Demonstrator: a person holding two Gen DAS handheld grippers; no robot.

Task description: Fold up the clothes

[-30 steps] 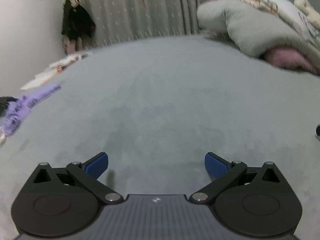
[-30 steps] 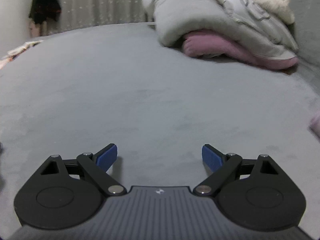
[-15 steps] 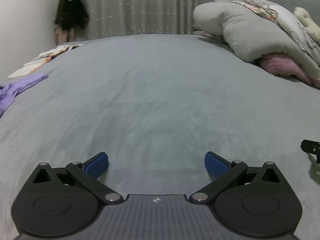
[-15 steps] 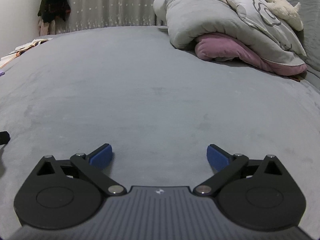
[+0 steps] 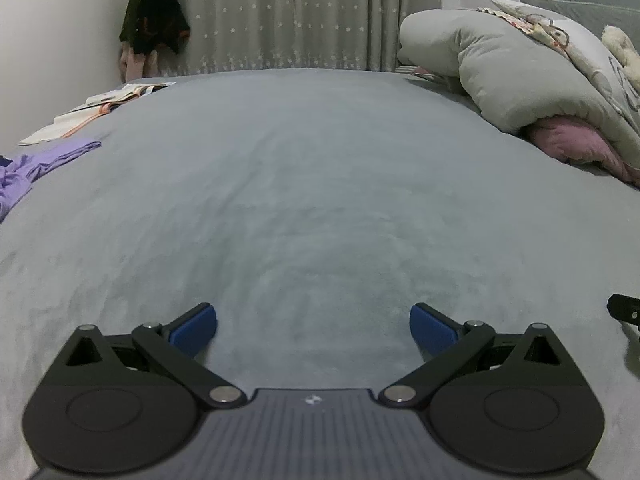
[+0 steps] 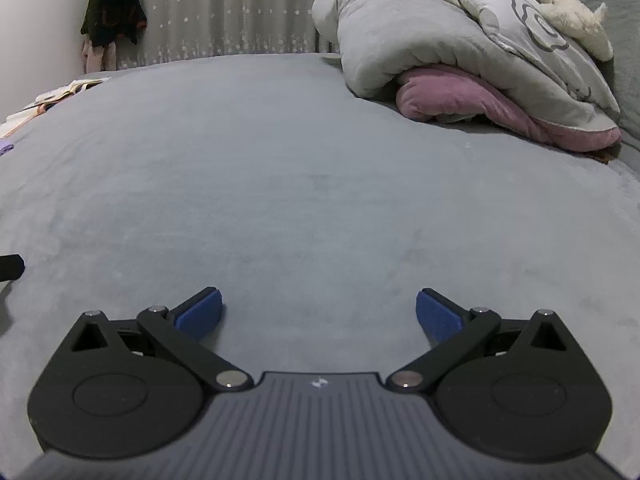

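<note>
A purple garment (image 5: 28, 170) lies crumpled at the left edge of the grey bed (image 5: 320, 184) in the left wrist view; only a sliver of it (image 6: 5, 147) shows in the right wrist view. Beyond it lies a flat white and orange garment (image 5: 92, 110). My left gripper (image 5: 313, 326) hovers low over bare bed, jaws wide open, nothing between them. My right gripper (image 6: 319, 314) is likewise open and empty over the bed (image 6: 300, 180). Each gripper's tip shows at the other view's edge: the right one (image 5: 624, 309), the left one (image 6: 10, 267).
A heap of grey duvet (image 6: 440, 48) over a pink blanket (image 6: 480, 108), with a cream plush toy (image 6: 568, 4) on top, fills the far right. Dark clothes (image 5: 154, 20) hang by the starred curtain (image 5: 320, 12) at the back left.
Both views have levelled and steadied from an earlier tilt. The right gripper's jaws have spread slightly wider. The other gripper's tip has come into each view's edge.
</note>
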